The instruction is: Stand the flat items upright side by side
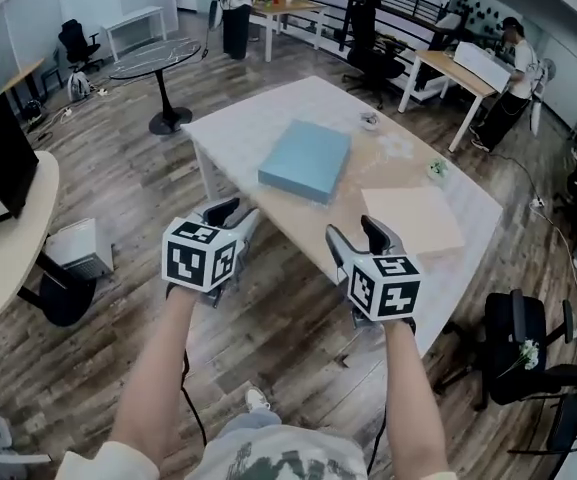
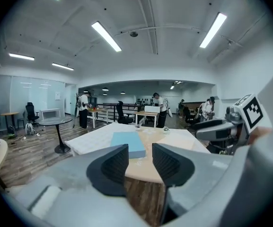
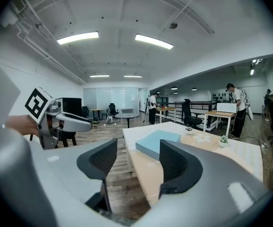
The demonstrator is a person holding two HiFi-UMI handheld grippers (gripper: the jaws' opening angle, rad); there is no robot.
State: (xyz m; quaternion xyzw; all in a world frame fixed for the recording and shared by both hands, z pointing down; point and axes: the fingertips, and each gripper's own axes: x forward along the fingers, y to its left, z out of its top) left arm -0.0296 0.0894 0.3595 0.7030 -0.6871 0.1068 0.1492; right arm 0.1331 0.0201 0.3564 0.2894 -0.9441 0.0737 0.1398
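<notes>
— What's lying on that long rectangular table with the white and pale wood top?

— Two flat things. To the left is a pale blue flat rectangular slab, fairly thick and matte, with clean square corners. It lies on its broad face about the middle of the table, closer to the near long edge than the far one.

— And the other?

— A cream flat rectangular slab, thinner by the look of it. It's also down on its broad face, further toward the right end and close by the near long edge. The two are apart, with bare wood between them.

— And the claws?

— The left claw hangs in the air short of the near long edge, above the brown plank floor. Its jaws are partway apart with nothing between the pads. The right claw is alongside it, likewise partway open and empty. Neither touches a slab or the table.

— Which way do the slabs run?

— Both are close to square, so I can't call a long axis for either. The blue one's sides sit roughly in line with the table's edges. The cream one looks turned somewhat off them.
</notes>
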